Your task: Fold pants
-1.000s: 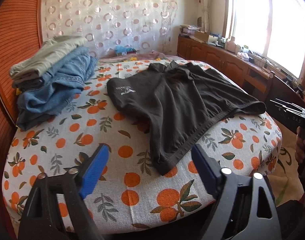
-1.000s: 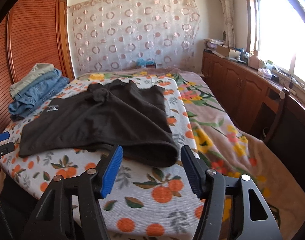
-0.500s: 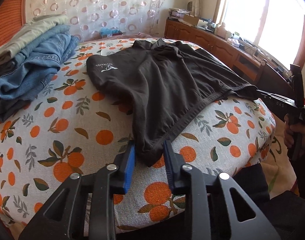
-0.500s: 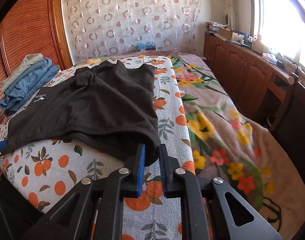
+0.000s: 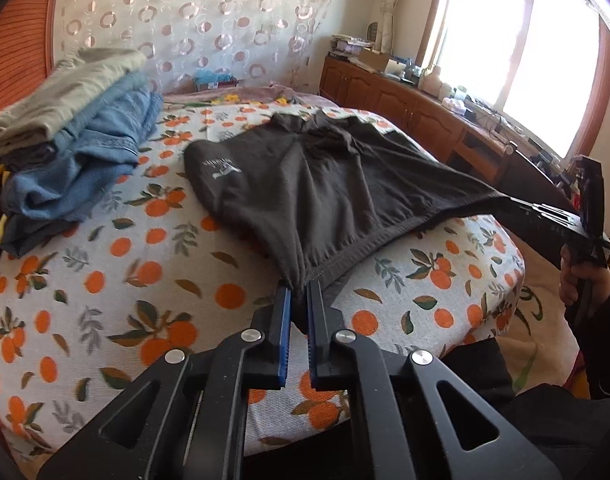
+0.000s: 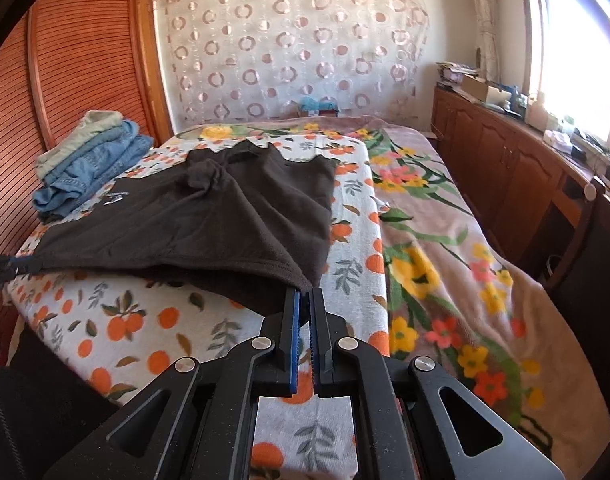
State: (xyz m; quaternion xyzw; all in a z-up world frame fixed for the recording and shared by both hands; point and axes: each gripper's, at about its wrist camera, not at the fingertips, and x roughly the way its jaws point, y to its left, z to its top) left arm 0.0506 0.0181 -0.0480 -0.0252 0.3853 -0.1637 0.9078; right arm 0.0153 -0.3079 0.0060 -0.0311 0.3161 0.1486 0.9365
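Dark brown pants (image 5: 329, 184) lie spread on the orange-print bed cover, with a small white logo near their left edge. My left gripper (image 5: 299, 293) is shut on the near left corner of their hem and lifts it slightly. My right gripper (image 6: 303, 296) is shut on the near right corner of the pants (image 6: 209, 220). The right gripper also shows at the right of the left wrist view (image 5: 517, 202), pulling the hem taut. The left gripper's tip shows at the left edge of the right wrist view (image 6: 9, 268).
A stack of folded jeans and light trousers (image 5: 69, 128) sits at the bed's back left, also in the right wrist view (image 6: 93, 164). A floral blanket (image 6: 445, 260) covers the bed's right side. Wooden cabinets (image 6: 505, 152) line the window wall.
Both grippers went from wide open to shut on the hem corners of the pants. The hem is now lifted and stretched between them.
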